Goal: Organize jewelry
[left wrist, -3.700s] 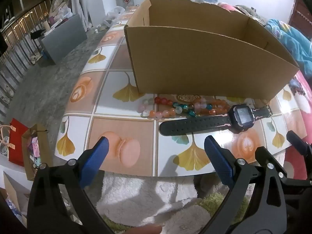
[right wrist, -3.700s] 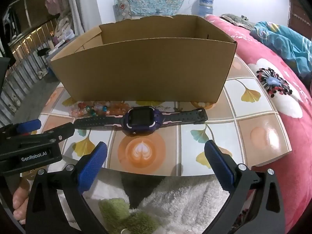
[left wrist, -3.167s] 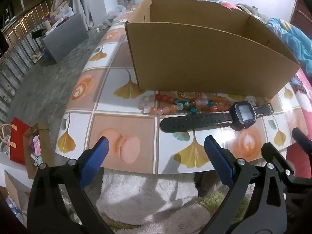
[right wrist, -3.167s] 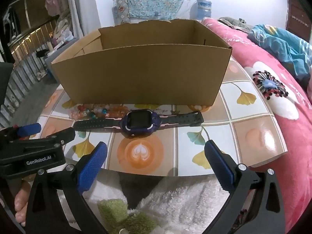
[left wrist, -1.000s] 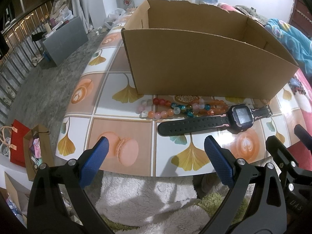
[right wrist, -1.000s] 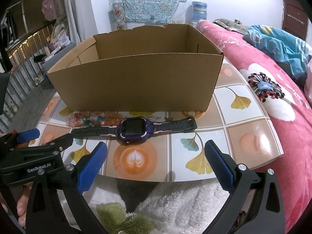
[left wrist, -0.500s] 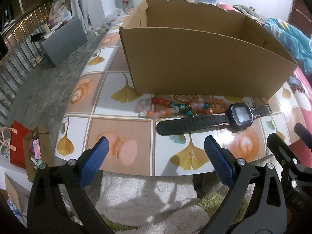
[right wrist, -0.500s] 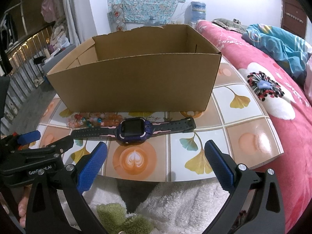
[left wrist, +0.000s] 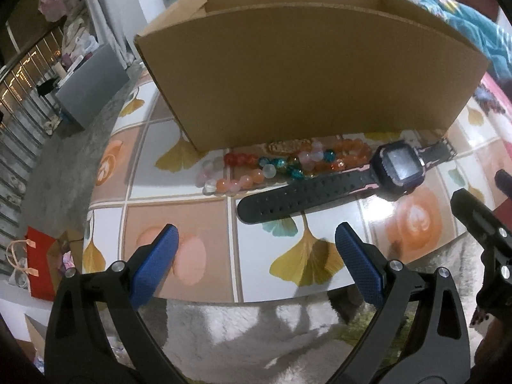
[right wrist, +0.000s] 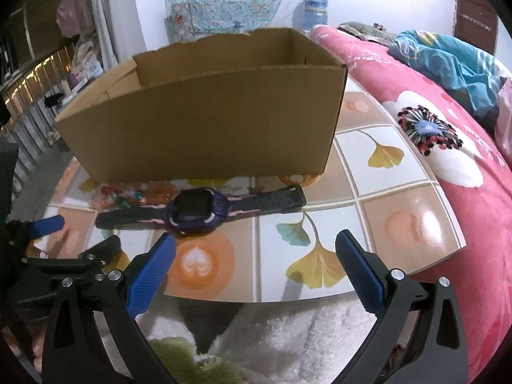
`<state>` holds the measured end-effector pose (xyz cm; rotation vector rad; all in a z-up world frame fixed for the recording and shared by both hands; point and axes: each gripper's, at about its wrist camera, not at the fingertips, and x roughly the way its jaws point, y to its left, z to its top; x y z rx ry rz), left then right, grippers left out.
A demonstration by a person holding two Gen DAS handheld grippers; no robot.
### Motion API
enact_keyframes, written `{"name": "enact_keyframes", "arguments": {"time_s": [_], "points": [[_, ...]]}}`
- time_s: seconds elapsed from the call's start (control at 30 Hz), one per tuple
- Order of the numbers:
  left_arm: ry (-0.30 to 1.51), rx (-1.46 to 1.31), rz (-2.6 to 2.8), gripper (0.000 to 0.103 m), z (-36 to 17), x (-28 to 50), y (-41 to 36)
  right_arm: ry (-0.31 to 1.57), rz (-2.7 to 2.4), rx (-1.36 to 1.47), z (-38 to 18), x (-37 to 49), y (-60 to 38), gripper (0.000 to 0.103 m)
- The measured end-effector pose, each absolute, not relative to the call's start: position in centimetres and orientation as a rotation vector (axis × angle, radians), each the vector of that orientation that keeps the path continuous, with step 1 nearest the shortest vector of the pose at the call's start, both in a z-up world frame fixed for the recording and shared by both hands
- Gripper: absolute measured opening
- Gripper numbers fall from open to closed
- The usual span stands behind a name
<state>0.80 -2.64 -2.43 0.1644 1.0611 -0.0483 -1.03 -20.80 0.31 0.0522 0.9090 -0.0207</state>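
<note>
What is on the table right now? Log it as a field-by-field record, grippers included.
surface: table with tile-patterned cover
box: open cardboard box, upright, behind the jewelry; inside floor hidden
watch: dark smartwatch lying flat in front of the box, strap stretched out sideways
beads: beaded bracelets bunched between box and watch, against the watch strap
left gripper: open, empty, over the near table edge
right gripper: open, empty, over the near edge, facing the watch
packed so far: nothing seen in the box

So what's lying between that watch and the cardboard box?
Beaded bracelets lie between the watch and the cardboard box, clearest in the left wrist view.
</note>
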Motion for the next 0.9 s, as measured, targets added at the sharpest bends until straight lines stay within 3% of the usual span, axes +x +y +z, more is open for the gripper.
{"name": "enact_keyframes", "arguments": {"time_s": [0.47,0.9], "points": [[1.076,0.218,-0.054,0.095,-3.0,1.5,-3.0,0.964,-0.035,0.026,-2.4,-0.1,-21.8,0.097],[1.132,0.065,-0.113,0.095,-3.9,3.2,0.0,0.959,-0.041,0.003,-2.9,0.0,-21.7,0.097]]}}
